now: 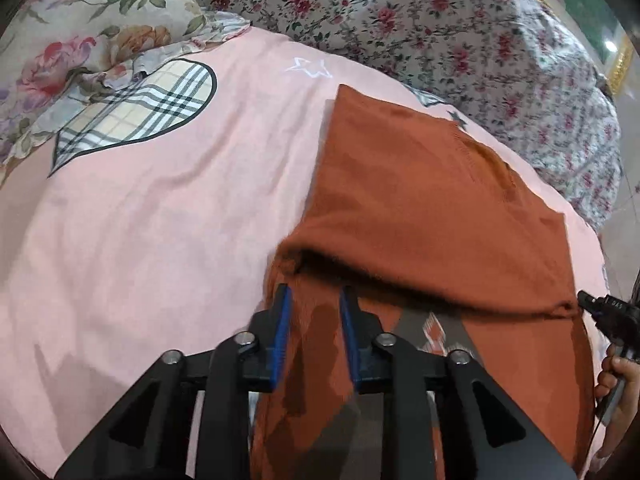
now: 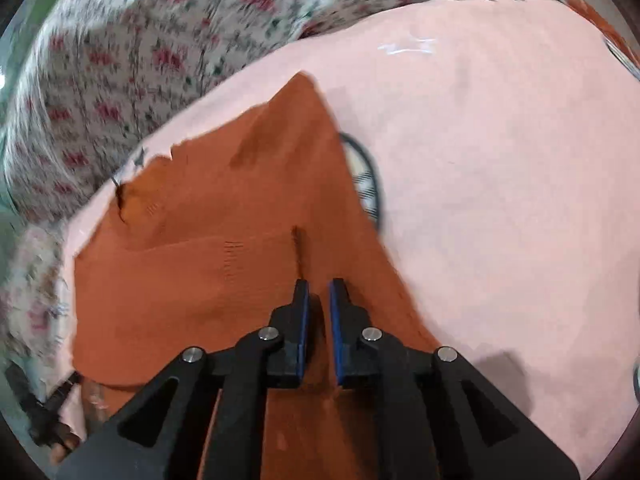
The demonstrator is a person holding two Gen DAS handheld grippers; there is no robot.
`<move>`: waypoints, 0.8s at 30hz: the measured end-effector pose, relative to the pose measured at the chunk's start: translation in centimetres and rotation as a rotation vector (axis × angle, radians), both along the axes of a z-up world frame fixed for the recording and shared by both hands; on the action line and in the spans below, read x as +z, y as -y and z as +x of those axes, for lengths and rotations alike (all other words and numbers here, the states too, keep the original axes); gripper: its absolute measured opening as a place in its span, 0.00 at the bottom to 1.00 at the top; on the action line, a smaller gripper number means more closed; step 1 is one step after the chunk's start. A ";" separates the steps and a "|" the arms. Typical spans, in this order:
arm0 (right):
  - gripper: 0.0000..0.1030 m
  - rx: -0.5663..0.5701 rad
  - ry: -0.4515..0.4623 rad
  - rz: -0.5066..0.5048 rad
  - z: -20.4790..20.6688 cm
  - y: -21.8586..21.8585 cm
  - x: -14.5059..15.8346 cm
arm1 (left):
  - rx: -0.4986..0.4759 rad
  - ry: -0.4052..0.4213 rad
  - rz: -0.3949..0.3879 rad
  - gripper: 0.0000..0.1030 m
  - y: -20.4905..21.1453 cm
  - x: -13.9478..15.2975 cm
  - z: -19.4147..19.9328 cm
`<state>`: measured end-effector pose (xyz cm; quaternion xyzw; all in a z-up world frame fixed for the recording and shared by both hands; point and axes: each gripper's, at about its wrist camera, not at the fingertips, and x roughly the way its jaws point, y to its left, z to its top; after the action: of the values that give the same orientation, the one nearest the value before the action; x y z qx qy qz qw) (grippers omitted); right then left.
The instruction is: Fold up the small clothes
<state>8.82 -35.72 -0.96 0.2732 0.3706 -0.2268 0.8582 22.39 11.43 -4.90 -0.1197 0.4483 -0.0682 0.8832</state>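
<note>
A pink sheet [image 1: 160, 216] covers the bed, floral bedding [image 1: 440, 20] heaped behind. The rust garment [image 1: 420, 208] lies folded beneath both grippers. The left gripper [image 1: 314, 300] and right gripper [image 2: 319, 292] hover part-open, gripping nothing.

A pale pink bedsheet [image 1: 140, 220] covers the bed, printed with a beige plaid heart outlined in black [image 1: 136, 114] and a white star outline [image 1: 310, 68]. A crumpled quilt with large roses [image 1: 76, 40] overlaps the heart's edge. A small-flowered red-and-white blanket [image 1: 460, 32] lies bunched beyond.
</note>
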 end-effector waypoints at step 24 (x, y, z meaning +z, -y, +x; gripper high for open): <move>0.36 0.199 0.099 0.290 -22.9 -10.3 -1.9 | -0.213 -0.113 -0.115 0.69 -3.4 -1.4 -21.5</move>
<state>-14.11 -25.42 -2.83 0.3670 0.3820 -0.0710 0.8452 0.89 14.82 -6.26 -0.1255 0.5029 -0.1802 0.8360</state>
